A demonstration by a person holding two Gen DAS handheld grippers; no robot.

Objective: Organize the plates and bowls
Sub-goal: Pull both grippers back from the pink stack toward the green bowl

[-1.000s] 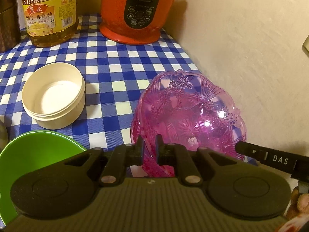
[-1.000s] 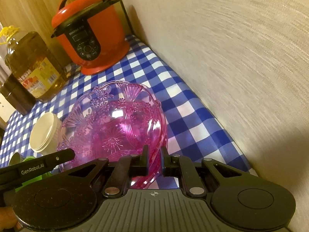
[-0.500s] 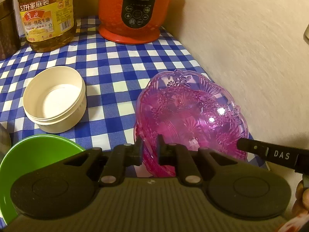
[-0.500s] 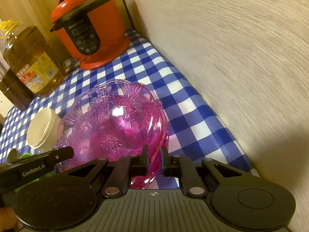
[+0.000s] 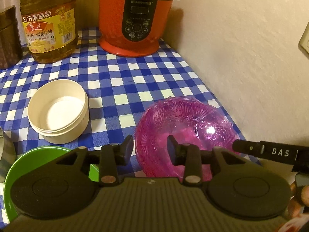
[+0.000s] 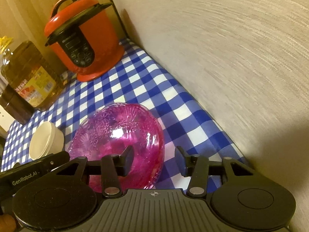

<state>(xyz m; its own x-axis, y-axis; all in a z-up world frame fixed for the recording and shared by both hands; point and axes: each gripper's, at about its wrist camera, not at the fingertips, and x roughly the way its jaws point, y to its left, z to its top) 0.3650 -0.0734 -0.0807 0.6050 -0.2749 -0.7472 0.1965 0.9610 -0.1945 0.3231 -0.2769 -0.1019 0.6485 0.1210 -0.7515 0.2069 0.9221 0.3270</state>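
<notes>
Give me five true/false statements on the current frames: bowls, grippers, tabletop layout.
1. The pink bowl rests on the checked tablecloth near the wall. True.
2. The left gripper is clamped on the pink bowl's rim. False: its jaws have just been opening; the near rim sits between them, pads clear.
3. The right gripper is open. True: its jaws have just been opening too, with the rim between them.
4. The white bowl is stacked inside the pink bowl. False: it stands apart on the cloth, to the pink bowl's left in the left wrist view.
5. The red cooker lies on its side. False: it stands upright at the back, beside the oil bottle.
</notes>
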